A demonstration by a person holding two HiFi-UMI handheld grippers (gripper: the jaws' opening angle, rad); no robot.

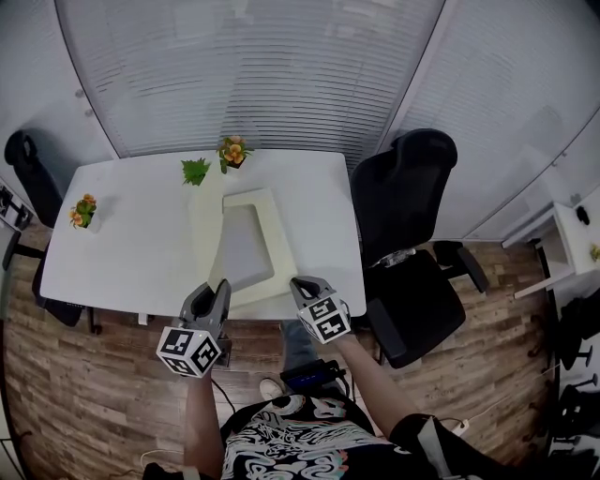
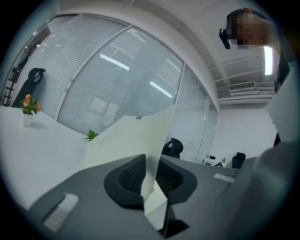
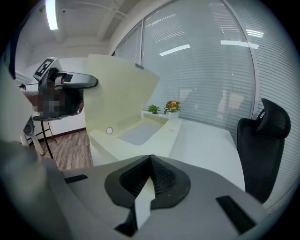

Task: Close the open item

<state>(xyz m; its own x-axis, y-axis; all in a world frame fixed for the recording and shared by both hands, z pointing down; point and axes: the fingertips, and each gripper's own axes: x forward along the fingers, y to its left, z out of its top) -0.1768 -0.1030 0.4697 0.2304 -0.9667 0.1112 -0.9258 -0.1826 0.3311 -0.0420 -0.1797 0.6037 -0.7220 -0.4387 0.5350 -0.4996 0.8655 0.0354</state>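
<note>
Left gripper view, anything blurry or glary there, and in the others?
Left gripper view: lid soft up close, light strips reflect on the blinds. Right gripper view: box sharp, ceiling lamp glares. Head view: even light, table edges bowed by the lens.

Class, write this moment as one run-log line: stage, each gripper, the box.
stage: lid raised | left gripper: shut on lid | right gripper: shut, at near right corner of box | box: open on table
</note>
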